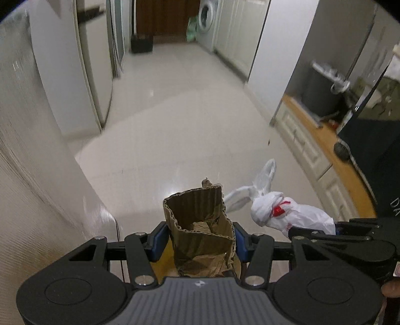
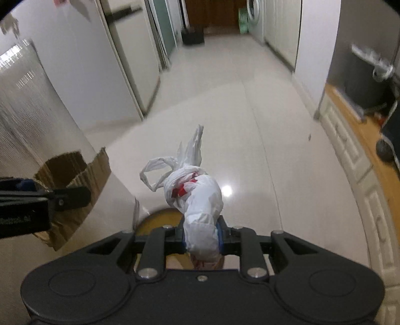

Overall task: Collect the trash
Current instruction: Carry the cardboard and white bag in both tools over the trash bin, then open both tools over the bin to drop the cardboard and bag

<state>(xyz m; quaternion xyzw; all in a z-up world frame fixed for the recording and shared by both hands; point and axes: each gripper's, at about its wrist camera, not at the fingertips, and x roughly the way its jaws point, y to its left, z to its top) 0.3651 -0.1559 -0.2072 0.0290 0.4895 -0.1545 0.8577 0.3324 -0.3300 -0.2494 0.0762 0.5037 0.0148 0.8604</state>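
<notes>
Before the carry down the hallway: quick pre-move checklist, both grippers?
1. Left gripper shut on cardboard piece: ok.
2. Right gripper shut on tied white bag: ok.
3. Bag knot closed, handles tied: ok.
4. Floor ahead free of obstacles: ok; one small dark speck only.
5. Bin or drop-off location in view: cannot tell.
6. Grip firmness on crumpled cardboard: cannot tell.

Both wrist views look forward and slightly downward over the floor [image 1: 175, 130] toward the washing machine [image 1: 208, 22] at 12 o'clock. Each shows its neighbour: right gripper [image 1: 350, 232] at 3 o'clock, left gripper [image 2: 37, 197] at 9 o'clock.
</notes>
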